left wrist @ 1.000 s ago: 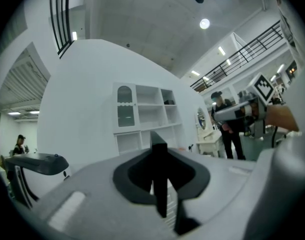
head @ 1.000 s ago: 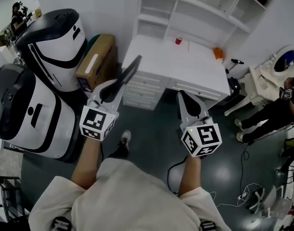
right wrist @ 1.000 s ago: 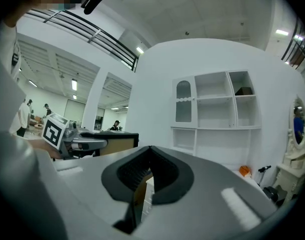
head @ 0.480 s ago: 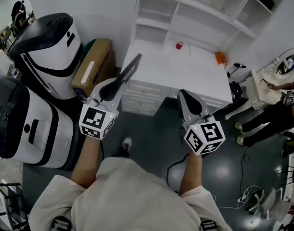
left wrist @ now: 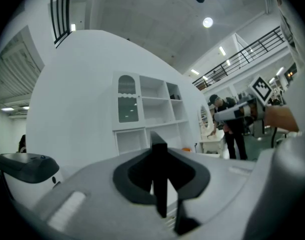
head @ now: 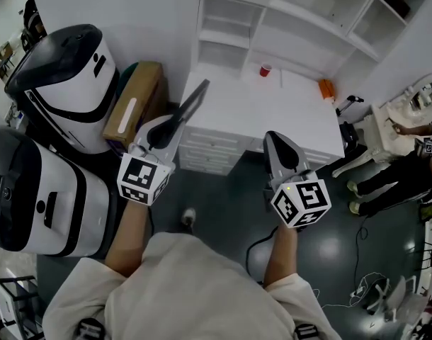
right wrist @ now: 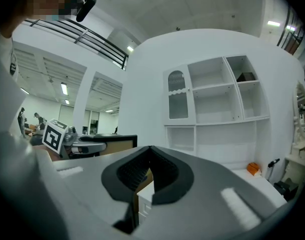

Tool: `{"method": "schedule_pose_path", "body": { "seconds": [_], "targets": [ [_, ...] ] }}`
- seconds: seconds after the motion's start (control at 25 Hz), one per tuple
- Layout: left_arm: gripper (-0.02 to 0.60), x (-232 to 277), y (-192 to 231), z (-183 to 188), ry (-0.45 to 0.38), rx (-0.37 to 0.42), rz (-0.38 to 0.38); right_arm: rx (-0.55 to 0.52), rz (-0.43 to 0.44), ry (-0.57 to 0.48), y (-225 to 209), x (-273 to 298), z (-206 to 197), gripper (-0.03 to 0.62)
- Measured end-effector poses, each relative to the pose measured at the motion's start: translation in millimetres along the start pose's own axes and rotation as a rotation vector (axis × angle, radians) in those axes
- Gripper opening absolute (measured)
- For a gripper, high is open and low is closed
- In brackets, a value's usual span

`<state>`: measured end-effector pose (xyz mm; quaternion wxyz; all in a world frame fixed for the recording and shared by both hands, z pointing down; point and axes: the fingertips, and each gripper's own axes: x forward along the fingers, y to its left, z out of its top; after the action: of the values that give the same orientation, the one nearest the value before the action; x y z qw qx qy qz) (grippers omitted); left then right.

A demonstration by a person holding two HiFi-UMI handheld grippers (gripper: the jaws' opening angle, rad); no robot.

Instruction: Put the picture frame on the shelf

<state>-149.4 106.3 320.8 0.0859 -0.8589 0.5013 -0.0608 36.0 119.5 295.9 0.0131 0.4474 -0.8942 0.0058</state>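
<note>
My left gripper [head: 173,121] is shut on a dark, thin picture frame [head: 193,102], which sticks out up and to the right over the desk's near left corner. In the left gripper view the picture frame [left wrist: 160,194] shows edge-on as a black slab pinched between the jaws of the left gripper [left wrist: 160,154]. My right gripper [head: 271,137] hangs in front of the desk's drawers, shut with nothing in it; the right gripper [right wrist: 147,151] shows its jaws meeting. The white shelf unit [head: 287,20] stands on the back of the desk, its compartments bare in view.
A white desk [head: 287,112] carries a red cup [head: 265,70] and an orange object [head: 326,88]. A cardboard box [head: 134,105] and two large white-and-black machines [head: 60,83] stand at left. A person [head: 393,168] stands at right, with cables [head: 365,275] on the dark floor.
The whole view has shifted toward the desk and shelf unit; the machines at left slide back. Both grippers keep their pose, the frame still in the left one.
</note>
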Motion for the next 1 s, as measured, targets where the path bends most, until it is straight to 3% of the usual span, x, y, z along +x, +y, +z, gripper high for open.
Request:
{"method": "schedule_pose_path", "body": {
  "seconds": [1.0],
  "targets": [
    [0.038, 120, 85, -14, -0.001, -0.006, -0.071, 0.024, -0.098, 0.04, -72, 116, 0, 0.005]
  ]
}}
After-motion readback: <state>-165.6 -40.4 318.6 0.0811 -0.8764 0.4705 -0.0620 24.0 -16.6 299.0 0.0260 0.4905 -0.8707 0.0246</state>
